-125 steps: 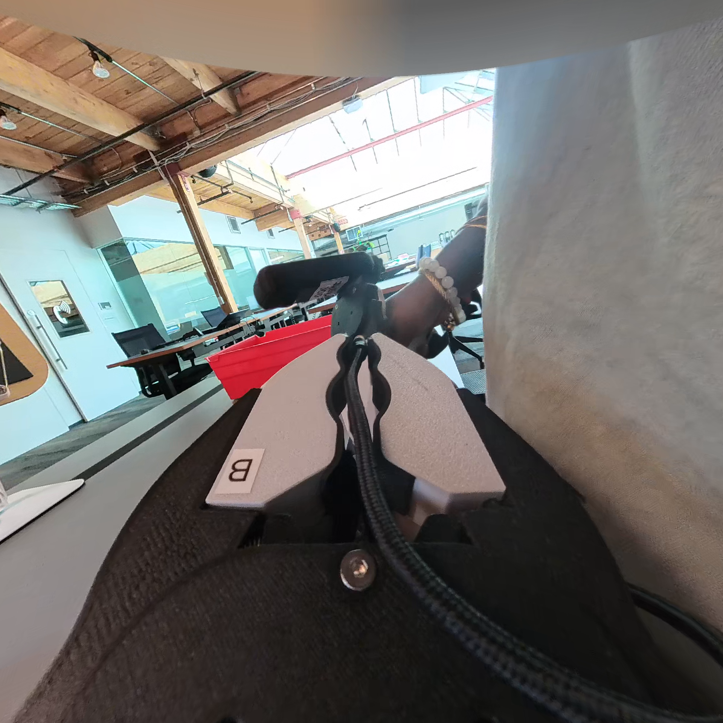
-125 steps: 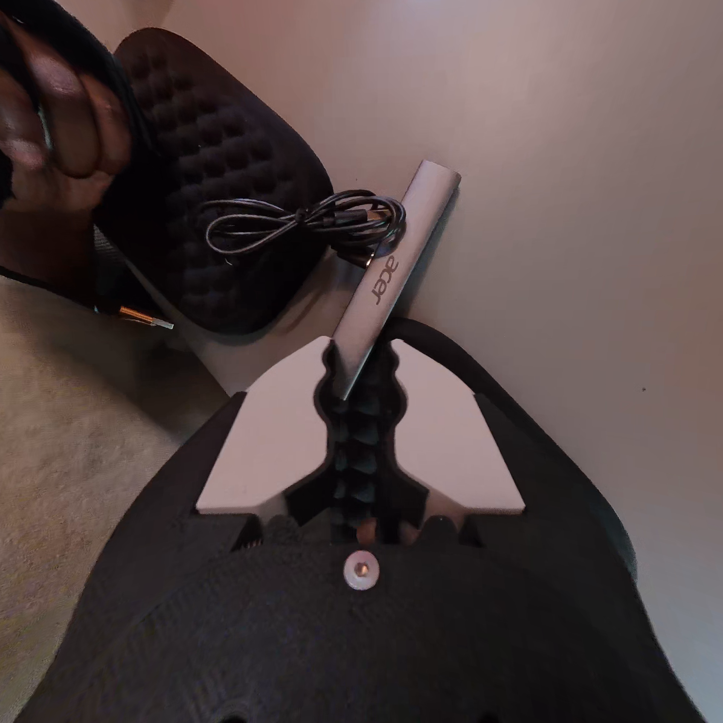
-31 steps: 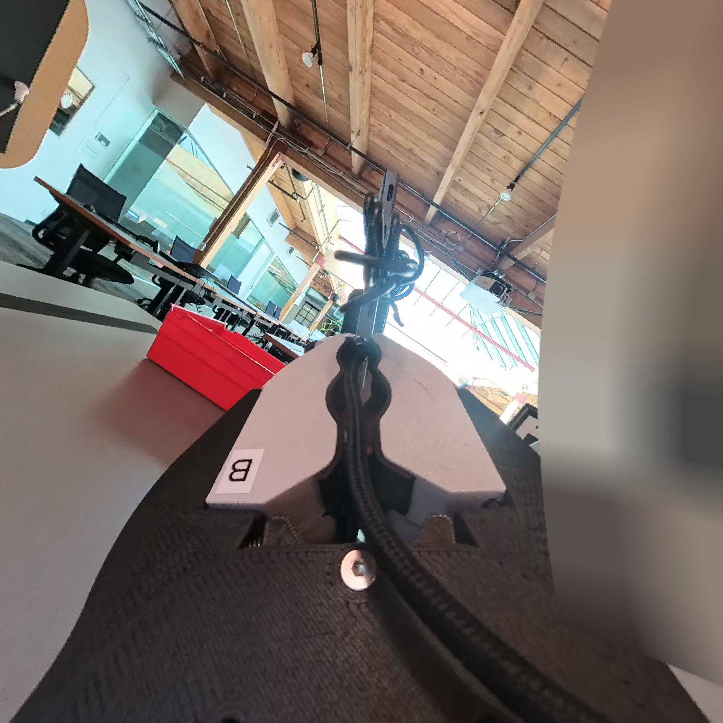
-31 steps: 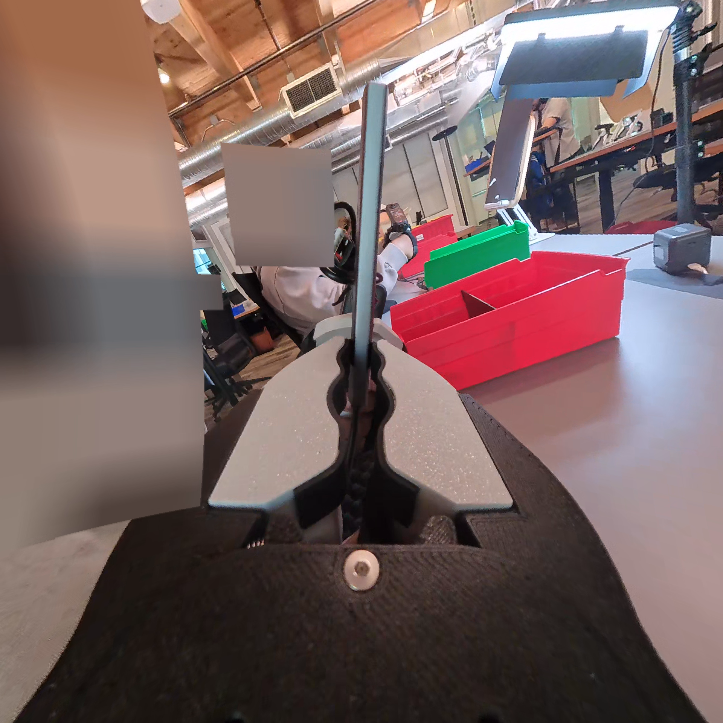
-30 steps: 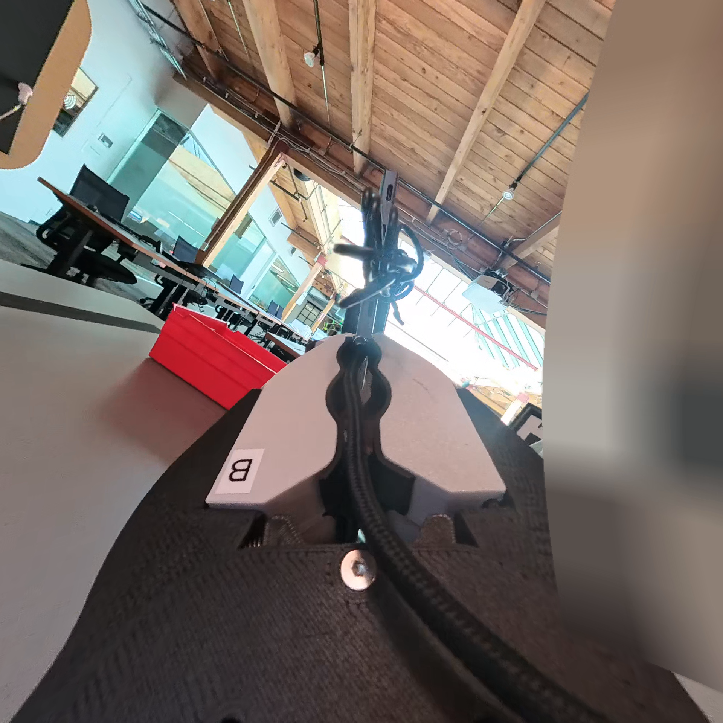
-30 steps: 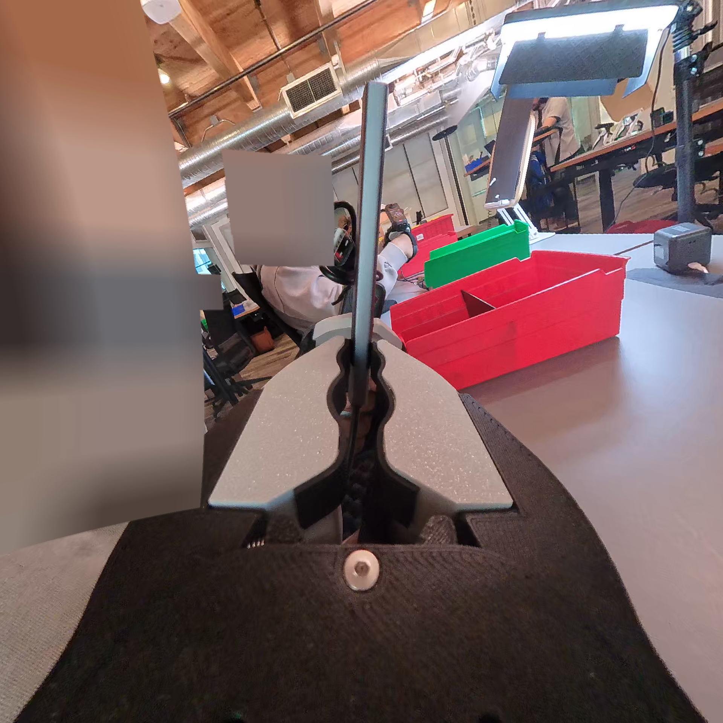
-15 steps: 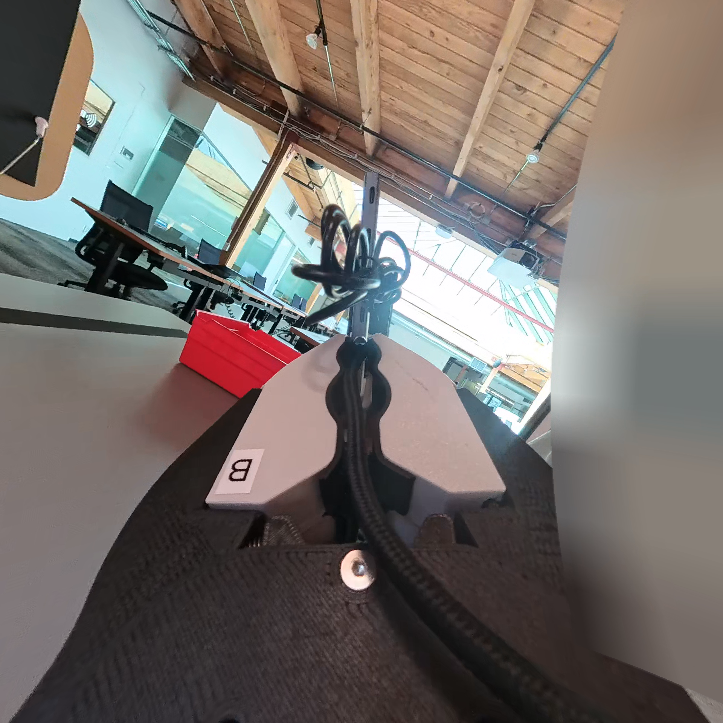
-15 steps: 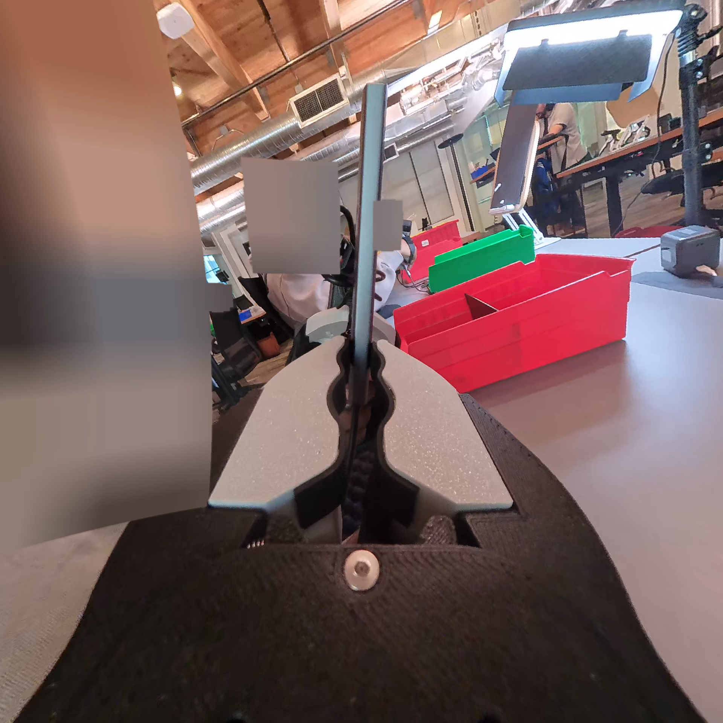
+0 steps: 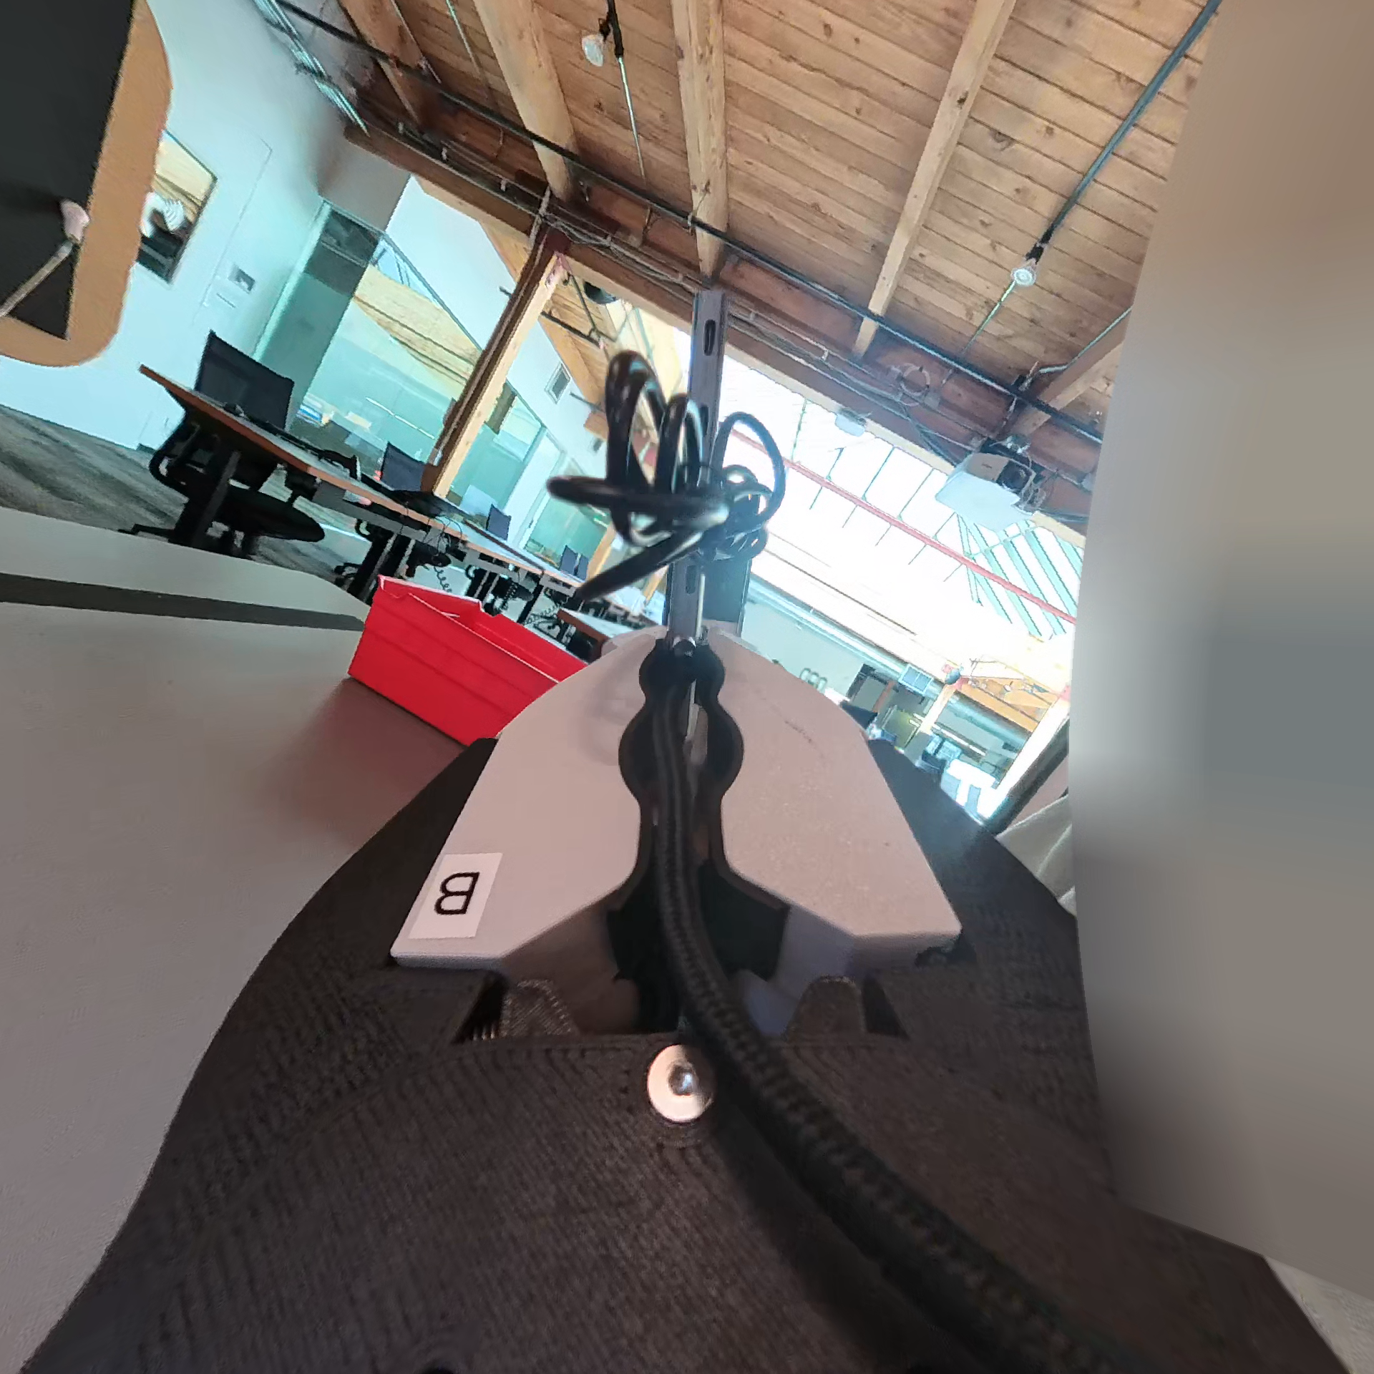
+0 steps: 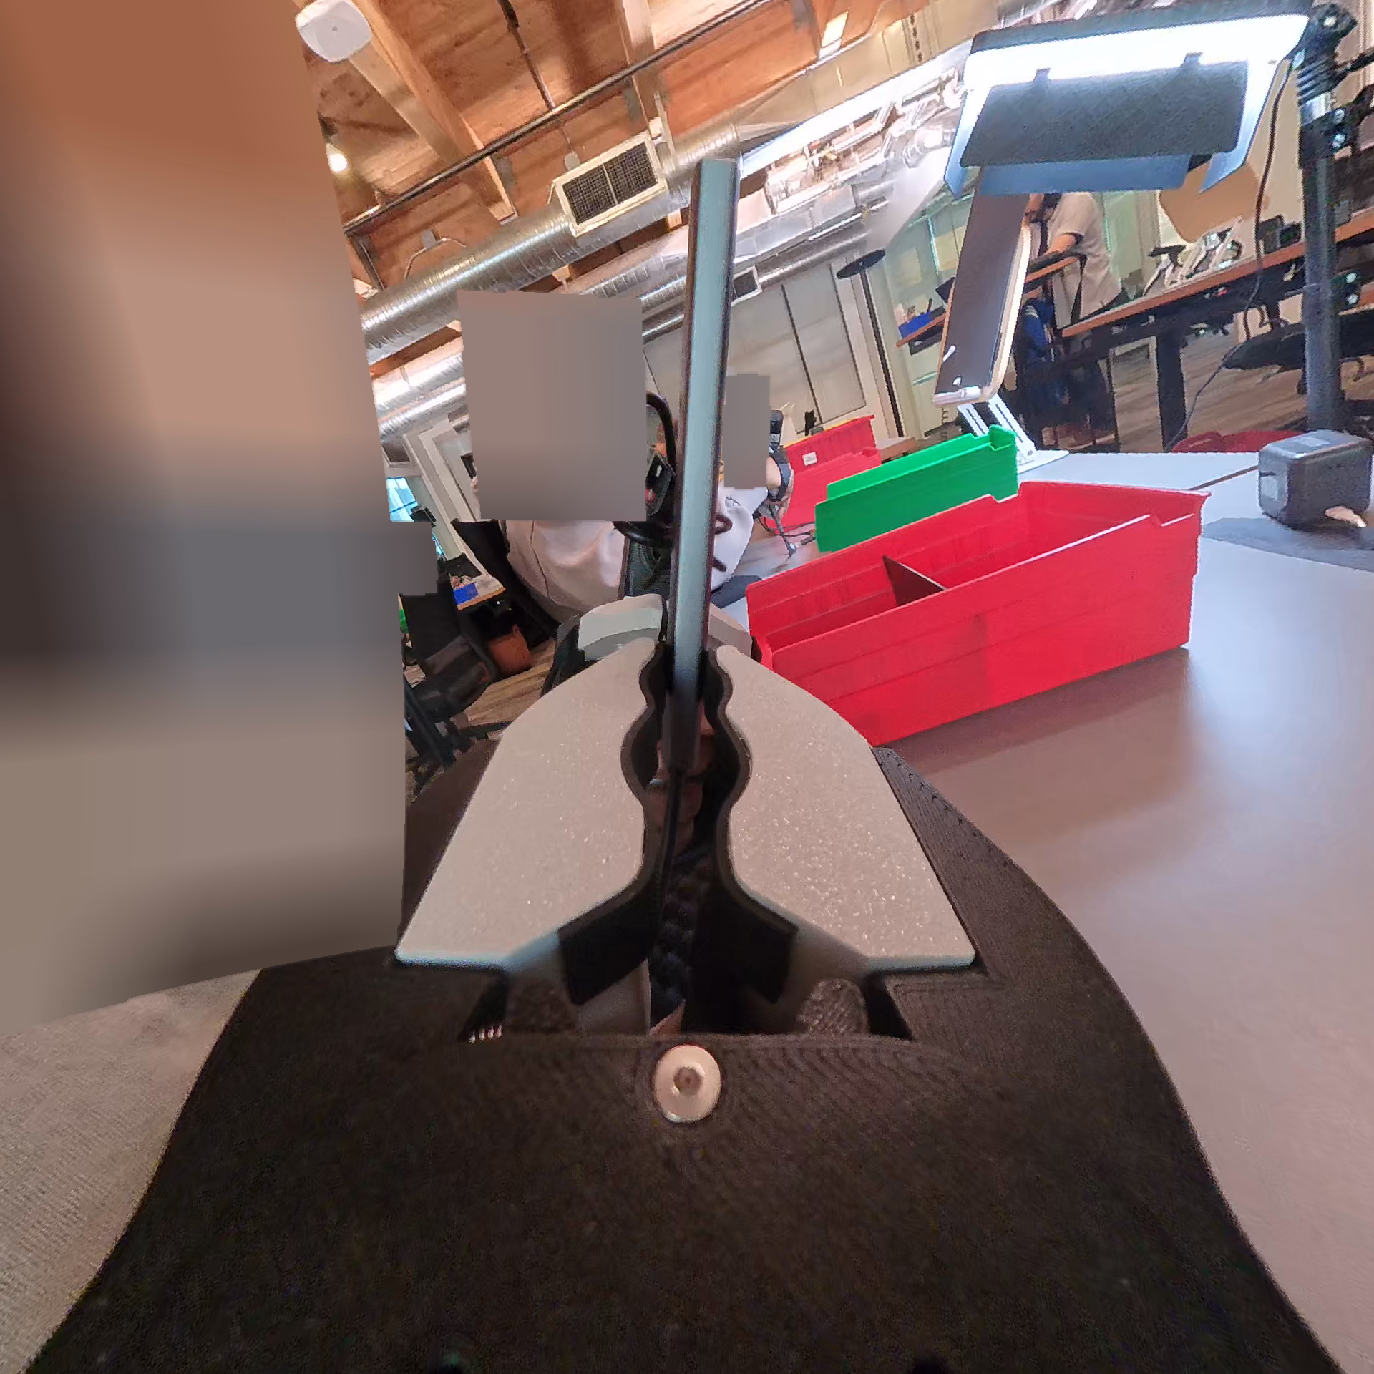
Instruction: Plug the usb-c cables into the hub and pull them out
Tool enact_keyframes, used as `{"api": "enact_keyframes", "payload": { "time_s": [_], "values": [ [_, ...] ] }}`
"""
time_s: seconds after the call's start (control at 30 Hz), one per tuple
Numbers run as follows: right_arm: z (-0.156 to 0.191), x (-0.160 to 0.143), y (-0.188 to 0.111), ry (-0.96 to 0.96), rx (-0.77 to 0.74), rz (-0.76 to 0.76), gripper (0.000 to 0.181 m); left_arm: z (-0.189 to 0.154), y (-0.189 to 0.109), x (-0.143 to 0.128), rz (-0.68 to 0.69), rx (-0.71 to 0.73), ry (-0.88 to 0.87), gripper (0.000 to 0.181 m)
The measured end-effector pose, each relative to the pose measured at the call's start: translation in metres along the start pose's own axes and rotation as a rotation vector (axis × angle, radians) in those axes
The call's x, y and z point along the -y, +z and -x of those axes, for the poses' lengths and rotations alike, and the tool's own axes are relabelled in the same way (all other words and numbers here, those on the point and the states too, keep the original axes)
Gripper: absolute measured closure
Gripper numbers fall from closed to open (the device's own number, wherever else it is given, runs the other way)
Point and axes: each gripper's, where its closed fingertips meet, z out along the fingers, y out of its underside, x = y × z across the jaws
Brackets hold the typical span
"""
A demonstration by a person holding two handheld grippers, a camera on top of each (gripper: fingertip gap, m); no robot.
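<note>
The grey table [image 10: 1189, 818] filled the lower right of the right wrist view, a red bin [image 10: 989, 617] at mid-right. The right gripper [image 10: 684, 669] was clenched on the hub [image 10: 706, 386], upright at centre. The left gripper [image 9: 680, 654] grasped the braided cable [image 9: 680, 855]. Since a second ago the hub [image 9: 705, 357] had swung nearer the plug tip, its bundled cord [image 9: 669, 483] alongside, suggesting insertion was close.

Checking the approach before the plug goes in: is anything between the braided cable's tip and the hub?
Nothing visible blocks it. The left gripper holds the braided cable just under the hub; a bundled black cable hangs left of it.
</note>
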Motion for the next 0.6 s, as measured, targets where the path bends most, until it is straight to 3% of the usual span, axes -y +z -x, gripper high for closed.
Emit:
{"api": "enact_keyframes", "payload": {
  "time_s": [0.6],
  "values": [
    [0.006, -0.016, 0.000, -0.043, 0.011, 0.159, 0.172, -0.003, -0.005, -0.010, 0.039, -0.050, 0.038, 0.175]
  ]
}}
